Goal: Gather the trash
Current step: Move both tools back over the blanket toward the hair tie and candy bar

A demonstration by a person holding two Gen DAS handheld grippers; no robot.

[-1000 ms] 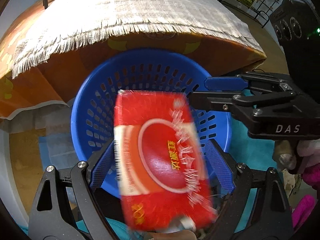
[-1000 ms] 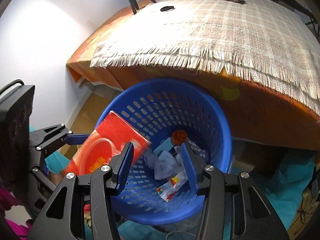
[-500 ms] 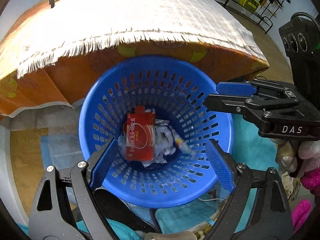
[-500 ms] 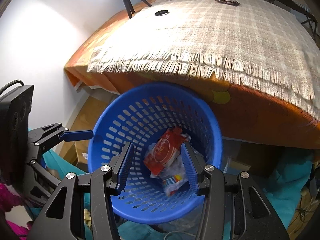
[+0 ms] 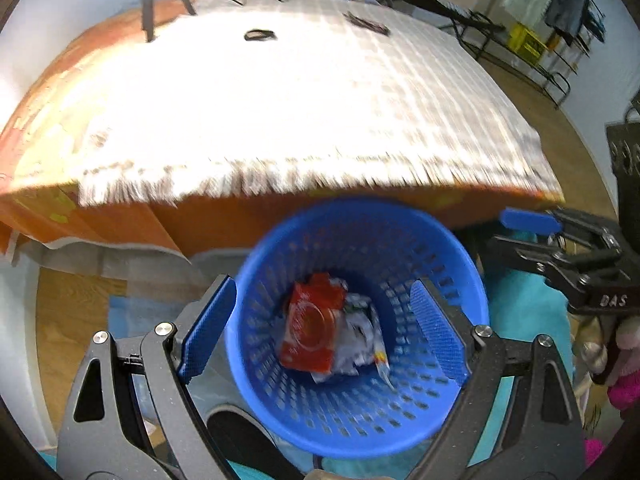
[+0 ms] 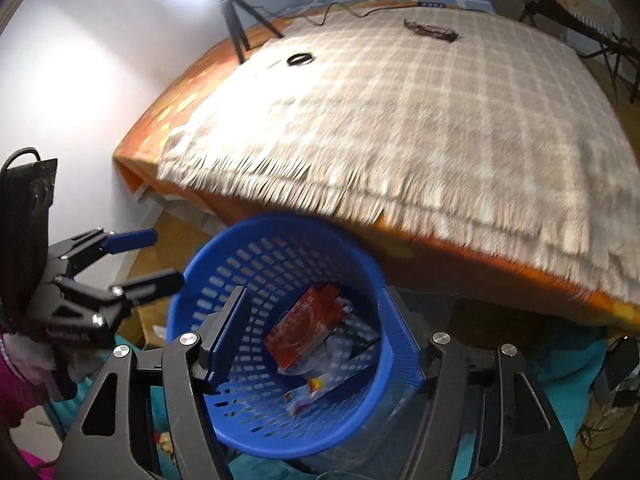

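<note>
Bedside floor, fringed blanket beyond. Red packet lies in the blue basket below my left gripper, released; right gripper, just widening, holds nothing. I should lift clear, avoiding the rim.

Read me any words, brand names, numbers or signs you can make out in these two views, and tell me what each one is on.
"DAS": white letters on the black body of the right gripper, seen in the left wrist view.
Red packet in the blue basket: it carries a round emblem and print, too blurred to read in either view.
Crumpled wrappers beside it: coloured print, unreadable.
Yellow crate far back: dark marking, too small to read.
</note>
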